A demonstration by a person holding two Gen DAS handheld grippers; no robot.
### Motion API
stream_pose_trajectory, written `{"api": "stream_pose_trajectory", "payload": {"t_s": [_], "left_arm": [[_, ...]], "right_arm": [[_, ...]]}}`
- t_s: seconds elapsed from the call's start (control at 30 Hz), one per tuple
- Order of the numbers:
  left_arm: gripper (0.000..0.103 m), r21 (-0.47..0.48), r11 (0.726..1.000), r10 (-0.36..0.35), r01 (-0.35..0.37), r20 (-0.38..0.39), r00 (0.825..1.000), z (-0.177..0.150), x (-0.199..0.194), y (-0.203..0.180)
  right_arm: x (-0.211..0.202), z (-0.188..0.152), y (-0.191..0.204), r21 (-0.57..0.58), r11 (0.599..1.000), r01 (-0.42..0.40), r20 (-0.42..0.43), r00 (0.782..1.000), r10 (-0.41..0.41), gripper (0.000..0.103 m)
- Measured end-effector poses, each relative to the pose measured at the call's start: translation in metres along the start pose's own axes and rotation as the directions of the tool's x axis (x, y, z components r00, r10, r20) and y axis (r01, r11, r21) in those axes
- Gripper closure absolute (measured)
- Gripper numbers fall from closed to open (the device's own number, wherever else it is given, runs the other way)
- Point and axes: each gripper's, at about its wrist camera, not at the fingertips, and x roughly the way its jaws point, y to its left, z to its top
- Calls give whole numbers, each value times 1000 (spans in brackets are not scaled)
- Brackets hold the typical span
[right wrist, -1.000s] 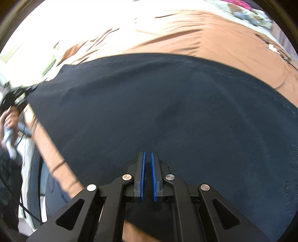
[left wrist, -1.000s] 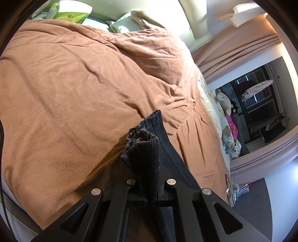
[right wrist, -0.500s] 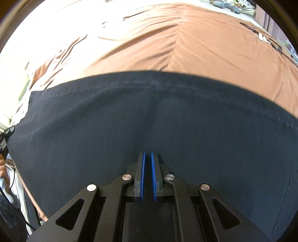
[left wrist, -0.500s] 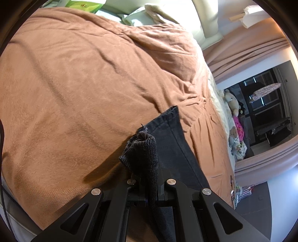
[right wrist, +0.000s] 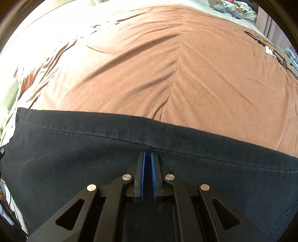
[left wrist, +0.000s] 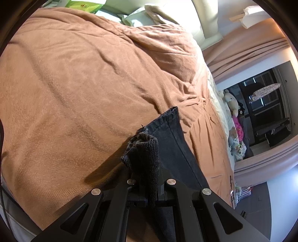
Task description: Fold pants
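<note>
The dark denim pants (right wrist: 74, 158) lie across a brown bed cover (right wrist: 167, 65), their long seamed edge running left to right. My right gripper (right wrist: 147, 158) is shut with blue pads nearly touching, low over the pants by that edge; no cloth shows between the pads. My left gripper (left wrist: 147, 167) is shut on a bunched end of the pants (left wrist: 143, 149), held just above the cover (left wrist: 74, 83). A flat pant leg end with its hem (left wrist: 167, 119) lies just beyond it.
Pillows (left wrist: 158, 11) and a green box (left wrist: 83, 3) sit at the head of the bed. Stuffed toys (left wrist: 232, 111) line the far side near a dark window. Curtains (left wrist: 242, 50) hang beyond the bed.
The right gripper has drawn back across the pants, so more brown cover shows beyond the pants' edge. The left gripper has lowered and shifted slightly, still holding the bunched end.
</note>
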Motion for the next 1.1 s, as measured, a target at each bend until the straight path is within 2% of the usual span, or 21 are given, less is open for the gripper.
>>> {"api": "stream_pose_trajectory", "payload": {"t_s": [0.13, 0.4, 0.7, 1.1], "left_arm": [[99, 16, 1000, -19, 18, 7, 1000, 2, -5, -10], [99, 85, 992, -91, 88, 25, 996, 6, -25, -51], [99, 163, 973, -170, 162, 38, 985, 7, -47, -106], [99, 266, 937, -243, 226, 31, 970, -5, -74, -179]], "right_arm": [[3, -11, 11, 15, 1000, -12, -8, 1000, 12, 99], [-29, -57, 20, 36, 997, -62, -38, 997, 64, 99], [-61, -106, 27, 42, 994, -99, -29, 995, 100, 99], [-92, -160, 18, 127, 967, -219, 12, 976, 219, 99]]}}
